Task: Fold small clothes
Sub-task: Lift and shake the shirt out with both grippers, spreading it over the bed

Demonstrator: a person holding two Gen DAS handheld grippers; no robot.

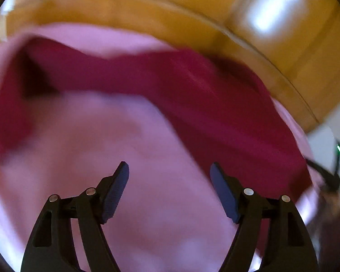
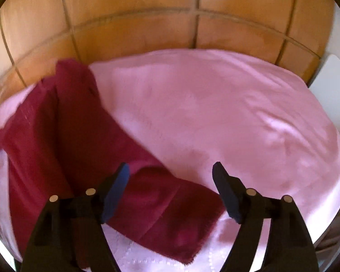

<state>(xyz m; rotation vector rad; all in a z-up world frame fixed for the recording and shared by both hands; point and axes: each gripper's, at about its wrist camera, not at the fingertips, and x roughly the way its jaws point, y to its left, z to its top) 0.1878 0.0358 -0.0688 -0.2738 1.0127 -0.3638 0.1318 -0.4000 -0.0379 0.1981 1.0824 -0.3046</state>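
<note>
The left gripper (image 1: 169, 170) is hanging spread and empty over the pink bedcover (image 1: 90, 136) — the maroon garment (image 1: 192, 86) is lying beyond it. The right gripper (image 2: 171, 170) is gaping too, released above the garment's near end, likely for regrasping.

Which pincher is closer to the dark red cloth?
Right. The right gripper hangs open over the dark red cloth; the left gripper is open over the pink cover beside it.
</note>
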